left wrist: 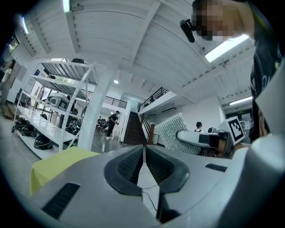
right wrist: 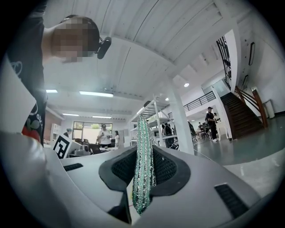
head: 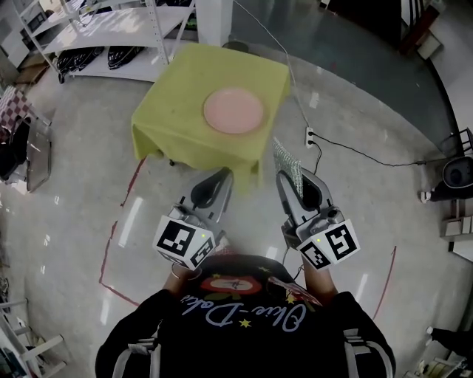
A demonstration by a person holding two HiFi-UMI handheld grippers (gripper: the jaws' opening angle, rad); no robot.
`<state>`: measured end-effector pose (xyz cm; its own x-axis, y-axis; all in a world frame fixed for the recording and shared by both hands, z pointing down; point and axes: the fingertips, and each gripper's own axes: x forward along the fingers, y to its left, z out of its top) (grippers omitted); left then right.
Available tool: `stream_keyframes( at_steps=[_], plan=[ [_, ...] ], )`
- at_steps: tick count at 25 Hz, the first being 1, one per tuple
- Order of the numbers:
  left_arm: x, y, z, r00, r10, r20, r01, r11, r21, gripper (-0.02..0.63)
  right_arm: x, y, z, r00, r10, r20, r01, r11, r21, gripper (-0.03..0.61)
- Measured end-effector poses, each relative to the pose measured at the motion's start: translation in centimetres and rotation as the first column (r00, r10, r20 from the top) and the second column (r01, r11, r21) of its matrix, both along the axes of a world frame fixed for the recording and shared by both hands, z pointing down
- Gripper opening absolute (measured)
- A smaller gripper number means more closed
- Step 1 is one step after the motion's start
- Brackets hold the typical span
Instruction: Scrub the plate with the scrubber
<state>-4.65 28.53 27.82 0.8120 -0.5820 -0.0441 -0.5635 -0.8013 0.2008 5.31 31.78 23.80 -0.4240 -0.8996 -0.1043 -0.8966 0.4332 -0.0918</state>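
A pink plate (head: 233, 110) lies on a small table under a yellow-green cloth (head: 177, 96), well ahead of both grippers. My right gripper (head: 284, 177) is shut on a glittery green scrubber (head: 287, 164), which sticks up edge-on between its pads (right wrist: 143, 164). The left gripper (head: 224, 176) is shut with nothing in it; its pads (left wrist: 144, 153) meet at the tips. Both are held tilted upward near the person's chest, short of the table. From the left gripper view the scrubber (left wrist: 176, 131) and the right gripper (left wrist: 200, 138) show to the right, the cloth (left wrist: 58, 162) to the left.
A white metal shelf rack (head: 111, 33) with dark items stands behind the table at the left. A white pillar (head: 214, 18) rises just behind the table. A black cable (head: 355, 151) runs across the floor on the right. Red tape lines (head: 111, 244) mark the floor. People stand far off.
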Motion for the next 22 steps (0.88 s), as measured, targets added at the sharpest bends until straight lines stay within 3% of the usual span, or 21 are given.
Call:
stream_keyframes(
  at_steps=[10, 22],
  plan=[
    [-1.9, -2.8, 1.1, 1.000, -0.009, -0.025, 0.008, 0.999, -0.038, 0.005, -1.8, -2.7, 0.9, 1.000, -0.009, 0.000, 0.009, 1.000, -0.024, 0.060],
    [-2.2, -8.1, 3.4, 0.998, -0.066, 0.021, 0.068, 0.994, -0.080, 0.005, -0.5, -8.8, 2.9, 0.999, -0.044, 0.028, 0.045, 0.998, -0.047, 0.060]
  ],
)
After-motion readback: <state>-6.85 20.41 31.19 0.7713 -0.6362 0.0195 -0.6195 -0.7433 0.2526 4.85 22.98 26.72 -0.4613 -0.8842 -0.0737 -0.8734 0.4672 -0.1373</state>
